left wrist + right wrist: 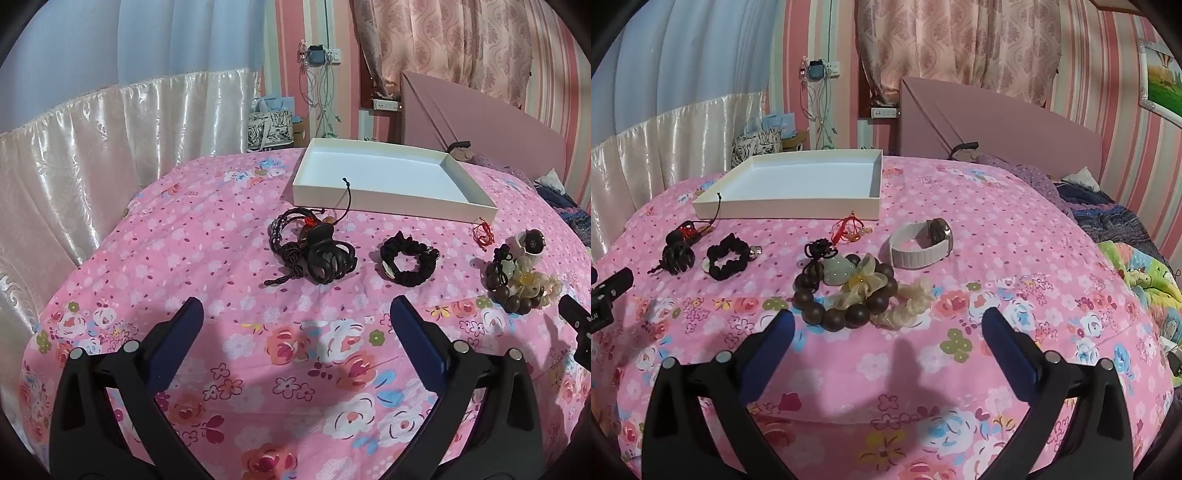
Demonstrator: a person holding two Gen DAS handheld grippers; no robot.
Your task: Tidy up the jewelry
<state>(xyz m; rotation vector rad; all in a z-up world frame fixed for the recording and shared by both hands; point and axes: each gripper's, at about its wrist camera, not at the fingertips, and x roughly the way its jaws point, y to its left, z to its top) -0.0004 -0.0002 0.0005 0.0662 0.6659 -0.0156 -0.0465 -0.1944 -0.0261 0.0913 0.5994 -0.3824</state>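
A white shallow box [384, 194] [786, 208] lies on the pink floral bedspread. In front of it sit a black claw clip with cords [321, 254] [677, 253], a black scrunchie [408, 264] [726, 258], a red knot charm [482, 232] [849, 227], a brown bead bracelet with a jade pendant and a cream flower [846, 291] [517, 288], and a white-strapped watch [919, 242]. My left gripper [295, 317] hangs open, short of the clip and scrunchie. My right gripper [886, 325] is open just short of the bead bracelet. Both hold nothing.
A pink headboard [997, 122] stands behind the bed. Crumpled blankets [1126, 251] lie at the right. Satin curtains [92, 147] hang at the left, with bags [275, 127] and cables by the striped wall.
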